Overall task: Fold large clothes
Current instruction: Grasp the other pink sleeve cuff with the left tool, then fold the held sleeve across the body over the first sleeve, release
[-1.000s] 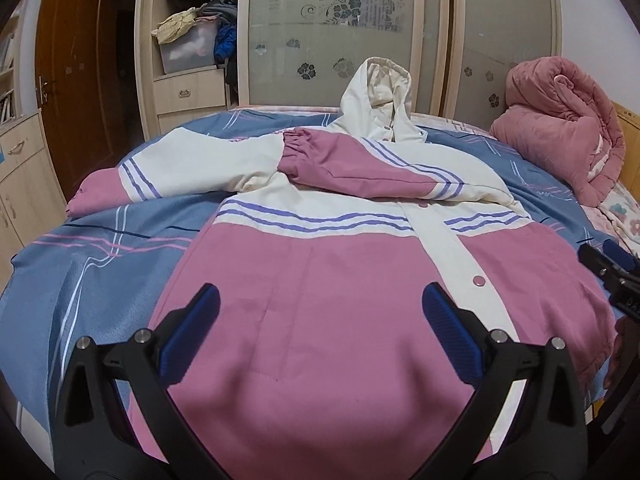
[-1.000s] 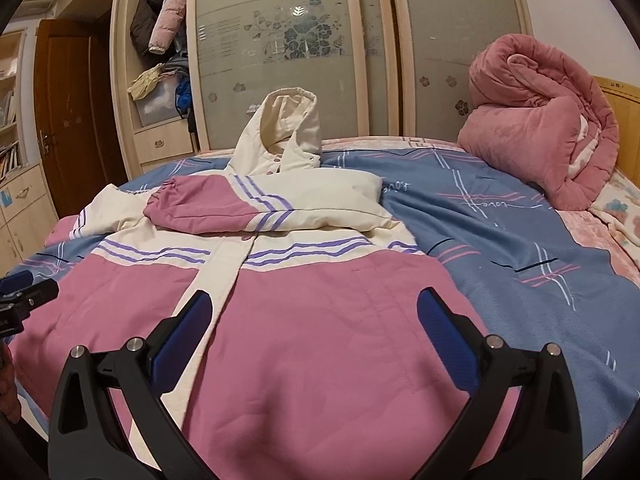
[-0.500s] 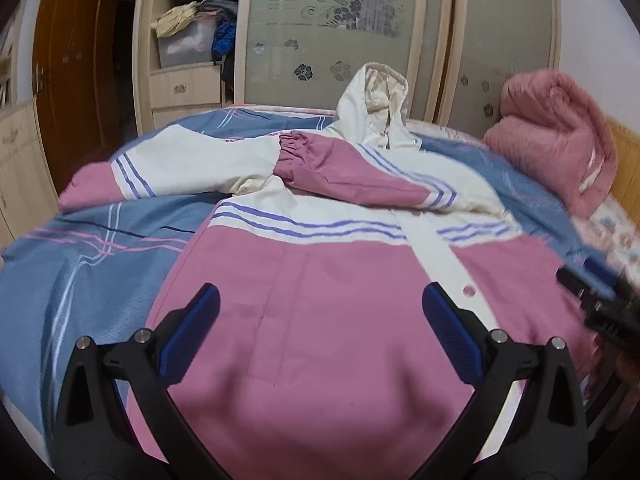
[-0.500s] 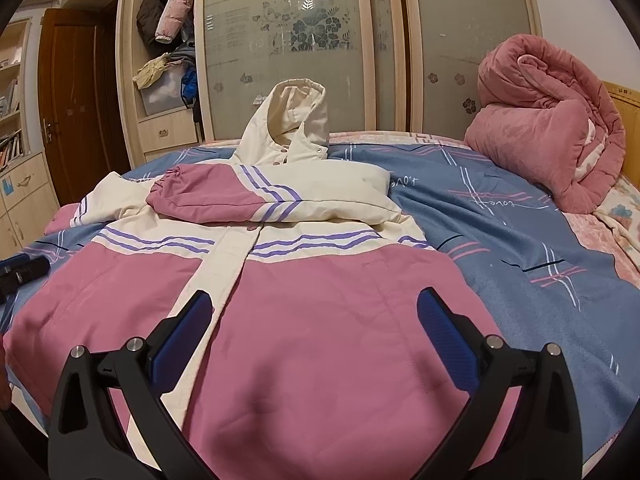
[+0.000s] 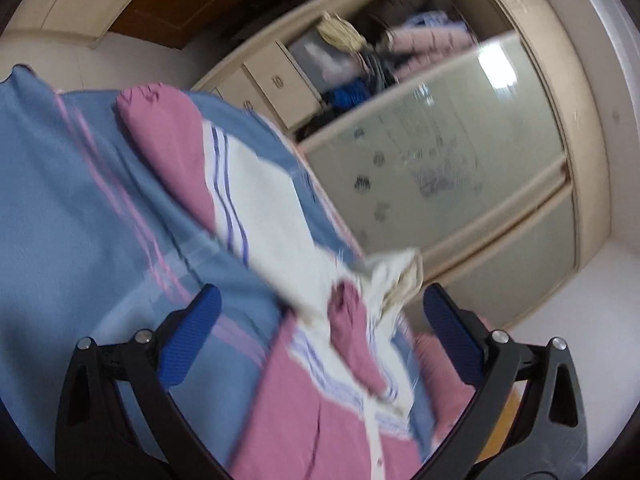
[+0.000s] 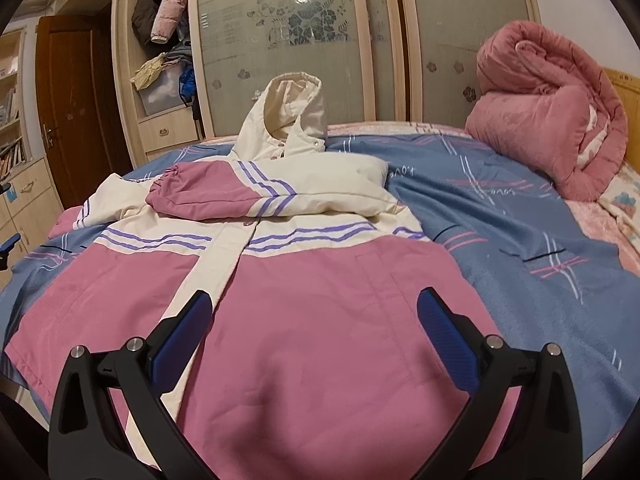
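Observation:
A large pink and cream hooded jacket [image 6: 312,304] with purple stripes lies front-up on the blue bed. Its one sleeve [image 6: 224,196] is folded across the chest; the other sleeve [image 5: 200,160] lies stretched out to the left on the blanket. The cream hood [image 6: 292,116] points to the far side. My right gripper [image 6: 314,320] is open and empty, hovering over the pink hem. My left gripper [image 5: 320,320] is open and empty, rolled sharply and swung towards the stretched sleeve; its view is blurred and tilted. A tip of the left gripper [image 6: 8,246] shows at the right wrist view's left edge.
A blue striped blanket [image 6: 520,248] covers the bed. A rolled pink quilt [image 6: 552,120] sits at the far right by the headboard. A wardrobe with frosted sliding doors [image 6: 360,40] and open shelves of clothes stands behind. A brown door [image 6: 76,108] is at the left.
My left gripper has swung left and rolled hard, so its view now tilts towards the stretched-out sleeve and wardrobe. My right gripper has barely moved. The jacket lies as before.

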Tool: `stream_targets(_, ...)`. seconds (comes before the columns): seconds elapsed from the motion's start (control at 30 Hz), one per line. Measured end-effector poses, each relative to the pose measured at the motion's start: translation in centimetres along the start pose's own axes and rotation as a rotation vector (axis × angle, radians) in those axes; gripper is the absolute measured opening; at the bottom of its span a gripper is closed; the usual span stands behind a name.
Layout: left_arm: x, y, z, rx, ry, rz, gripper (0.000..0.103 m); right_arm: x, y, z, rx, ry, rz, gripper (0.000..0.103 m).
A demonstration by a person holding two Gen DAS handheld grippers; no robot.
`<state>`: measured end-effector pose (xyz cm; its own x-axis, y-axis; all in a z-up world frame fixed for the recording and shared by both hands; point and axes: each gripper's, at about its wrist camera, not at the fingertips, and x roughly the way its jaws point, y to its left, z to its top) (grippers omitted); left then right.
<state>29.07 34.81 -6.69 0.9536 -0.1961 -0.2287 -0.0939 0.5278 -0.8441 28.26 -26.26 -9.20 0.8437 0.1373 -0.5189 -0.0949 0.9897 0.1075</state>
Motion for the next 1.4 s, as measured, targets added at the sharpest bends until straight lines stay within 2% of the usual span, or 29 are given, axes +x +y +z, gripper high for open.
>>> stream_targets(0.1, 1.6, 3.2, 4.7, -0.05, -0.036, 0.009, 0.101, 0.2, 0.1, 0.1, 0.008, 0.009, 0.017, 0.102)
stream_targets(0.13, 3.1, 4.7, 6.5, -0.066, -0.017, 0.015, 0.101, 0.2, 0.3, 0.1, 0.003, 0.007, 0.02, 0.102)
stream_targets(0.2, 5.0, 6.8, 8.2, -0.107, 0.004, 0.047, 0.101, 0.4, 0.6, 0.1, -0.01, 0.009, 0.023, 0.102)
stream_targets(0.27, 6.9, 9.1, 9.7, -0.162, 0.023, 0.05, 0.101, 0.8, 1.0, 0.1, -0.02, 0.017, 0.024, 0.102)
stream_targets(0.37, 8.6, 11.6, 10.9, -0.201, -0.011, 0.112, 0.101, 1.5, 1.4, 0.1, -0.022, 0.031, 0.026, 0.102)
stream_targets(0.47, 10.4, 13.6, 11.4, -0.237, 0.008, 0.178, 0.101, 2.1, 1.7, 0.0, -0.026, 0.043, 0.025, 0.102)
stream_targets(0.63, 13.6, 13.6, 12.6, -0.158, 0.046, 0.28, 0.101, 3.0, 2.4, -0.2, -0.039, 0.06, 0.031, 0.102)
stream_targets(0.73, 14.6, 14.1, 13.5, -0.145, 0.038, 0.316, 0.099, 3.4, 2.6, -0.2, -0.041, 0.067, 0.035, 0.102)
stream_targets(0.8, 15.0, 14.0, 14.1, -0.148, 0.021, 0.339, 0.082, 3.6, 2.7, -0.2, -0.041, 0.073, 0.037, 0.102)
stream_targets(0.83, 15.2, 13.8, 14.4, -0.145, 0.004, 0.352, 0.064, 3.7, 2.7, -0.1, -0.039, 0.074, 0.039, 0.102)
stream_targets(0.87, 15.0, 13.7, 14.5, -0.134, -0.01, 0.369, 0.038, 3.7, 2.7, -0.1, -0.038, 0.074, 0.041, 0.102)
stream_targets(0.9, 14.9, 13.1, 14.7, -0.111, -0.032, 0.408, 0.028, 3.7, 2.7, 0.0, -0.037, 0.073, 0.045, 0.102)
stream_targets(0.93, 14.8, 12.0, 14.8, -0.058, -0.056, 0.459, 0.018, 3.6, 2.7, 0.0, -0.037, 0.071, 0.047, 0.102)
stream_targets(1.0, 14.7, 8.7, 14.9, 0.092, -0.114, 0.515, 0.014, 3.6, 2.7, 0.1, -0.036, 0.07, 0.051, 0.102)
stream_targets(1.03, 15.0, 5.3, 14.7, 0.238, -0.168, 0.528, 0.013, 3.6, 2.6, 0.2, -0.032, 0.071, 0.054, 0.102)
stream_targets(1.07, 15.0, 2.8, 14.2, 0.344, -0.201, 0.532, 0.012, 3.6, 2.6, 0.3, -0.025, 0.072, 0.059, 0.102)
stream_targets(1.17, 16.9, -6.4, 11.1, 0.698, -0.275, 0.521, 0.012, 3.5, 2.5, 0.4, -0.013, 0.071, 0.074, 0.102)
stream_targets(1.2, 18.0, -9.7, 9.2, 0.814, -0.274, 0.497, 0.012, 3.5, 2.5, 0.5, -0.012, 0.072, 0.077, 0.102)
stream_targets(1.23, 18.8, -11.8, 7.7, 0.887, -0.263, 0.474, 0.012, 3.5, 2.4, 0.4, -0.011, 0.075, 0.078, 0.102)
stream_targets(1.27, 20.2, -15.1, 4.8, 1.002, -0.238, 0.427, 0.012, 3.5, 2.4, 0.4, -0.009, 0.079, 0.082, 0.102)
stream_targets(1.33, 22.0, -19.8, -0.9, 1.164, -0.186, 0.316, 0.012, 3.6, 2.3, 0.4, -0.004, 0.085, 0.086, 0.102)
stream_targets(1.4, 23.5, -22.7, -6.0, 1.246, -0.095, 0.203, 0.012, 3.7, 2.1, 0.4, 0.004, 0.089, 0.088, 0.102)
